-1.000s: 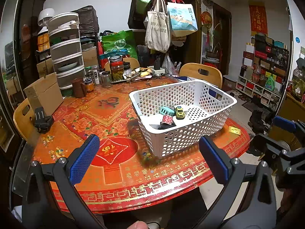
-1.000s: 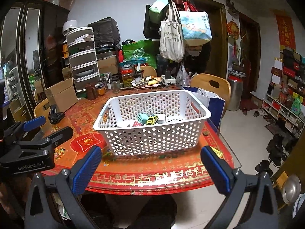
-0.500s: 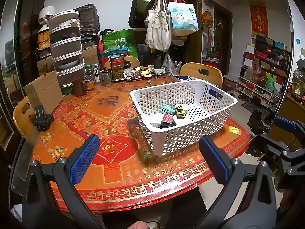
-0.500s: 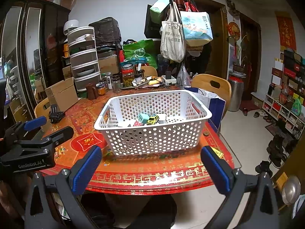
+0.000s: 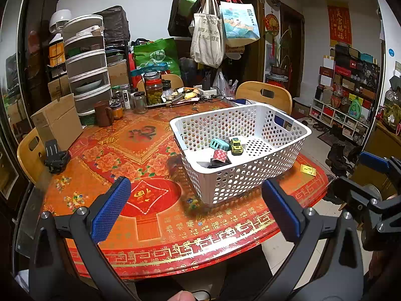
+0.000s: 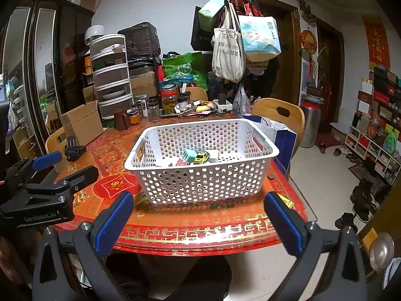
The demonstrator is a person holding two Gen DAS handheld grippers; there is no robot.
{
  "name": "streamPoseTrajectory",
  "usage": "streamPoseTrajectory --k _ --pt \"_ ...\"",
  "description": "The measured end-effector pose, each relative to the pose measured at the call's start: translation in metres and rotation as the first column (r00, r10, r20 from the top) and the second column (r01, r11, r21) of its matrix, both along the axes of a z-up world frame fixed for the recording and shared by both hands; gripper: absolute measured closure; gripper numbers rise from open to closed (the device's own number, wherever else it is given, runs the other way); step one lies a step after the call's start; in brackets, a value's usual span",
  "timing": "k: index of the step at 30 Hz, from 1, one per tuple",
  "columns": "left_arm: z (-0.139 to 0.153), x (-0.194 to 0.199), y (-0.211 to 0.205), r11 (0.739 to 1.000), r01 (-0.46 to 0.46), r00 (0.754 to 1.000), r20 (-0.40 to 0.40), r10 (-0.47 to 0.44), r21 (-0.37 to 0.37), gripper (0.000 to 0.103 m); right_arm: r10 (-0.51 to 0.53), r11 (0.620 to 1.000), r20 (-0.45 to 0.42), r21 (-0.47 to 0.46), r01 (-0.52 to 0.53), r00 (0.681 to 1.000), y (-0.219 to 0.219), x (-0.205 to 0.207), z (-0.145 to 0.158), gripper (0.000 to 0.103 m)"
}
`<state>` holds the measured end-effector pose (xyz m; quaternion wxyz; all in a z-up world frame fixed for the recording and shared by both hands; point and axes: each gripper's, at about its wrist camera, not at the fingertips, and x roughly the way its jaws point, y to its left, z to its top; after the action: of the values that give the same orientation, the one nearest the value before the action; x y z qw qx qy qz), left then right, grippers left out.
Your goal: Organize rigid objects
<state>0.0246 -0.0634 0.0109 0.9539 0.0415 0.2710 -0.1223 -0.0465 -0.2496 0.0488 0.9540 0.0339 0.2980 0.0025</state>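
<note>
A white perforated basket (image 5: 295, 148) (image 6: 200, 178) stands on the red patterned table (image 5: 140, 150) near its right front edge. In it lie a yellow toy car (image 5: 236, 146) (image 6: 201, 157), a teal block (image 5: 219, 144) (image 6: 189, 155), a red checked piece (image 5: 219, 155) and white pieces. My left gripper (image 5: 195, 210) is open and empty, held back over the table's front edge. My right gripper (image 6: 199, 215) is open and empty, in front of the basket. Each gripper shows at the edge of the other's view.
At the table's back stand jars (image 5: 153, 89), a brown mug (image 5: 102, 116), a cardboard box (image 5: 57, 121) and a stacked drawer unit (image 5: 86, 62). A black clip (image 5: 56, 156) lies at the left. Wooden chairs (image 5: 263, 95) surround the table. A yellow card (image 5: 308, 170) lies right of the basket.
Both views have shifted only slightly; the grippers stay open and the basket and its contents have not moved.
</note>
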Motion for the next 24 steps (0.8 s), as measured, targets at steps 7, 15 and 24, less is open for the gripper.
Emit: streamPoseTrajectory --k 7,15,24 --pt "0.0004 0.0007 -0.0021 1.000 -0.003 1.000 -0.001 0.003 0.000 0.000 0.000 1.000 0.000 0.000 0.000 1.000 0.0003 -0.0003 0.0000 0.000" --pt "0.0003 0.0009 -0.0034 1.000 -0.003 1.000 -0.001 0.003 0.000 0.000 0.003 1.000 0.000 -0.001 -0.003 1.000 0.0018 -0.0009 -0.0004 0.000" --pt "0.0005 0.0019 -0.0061 1.000 -0.007 1.000 -0.002 0.007 0.001 0.000 0.003 1.000 0.000 -0.002 -0.003 1.000 0.0018 -0.0008 -0.0005 0.000"
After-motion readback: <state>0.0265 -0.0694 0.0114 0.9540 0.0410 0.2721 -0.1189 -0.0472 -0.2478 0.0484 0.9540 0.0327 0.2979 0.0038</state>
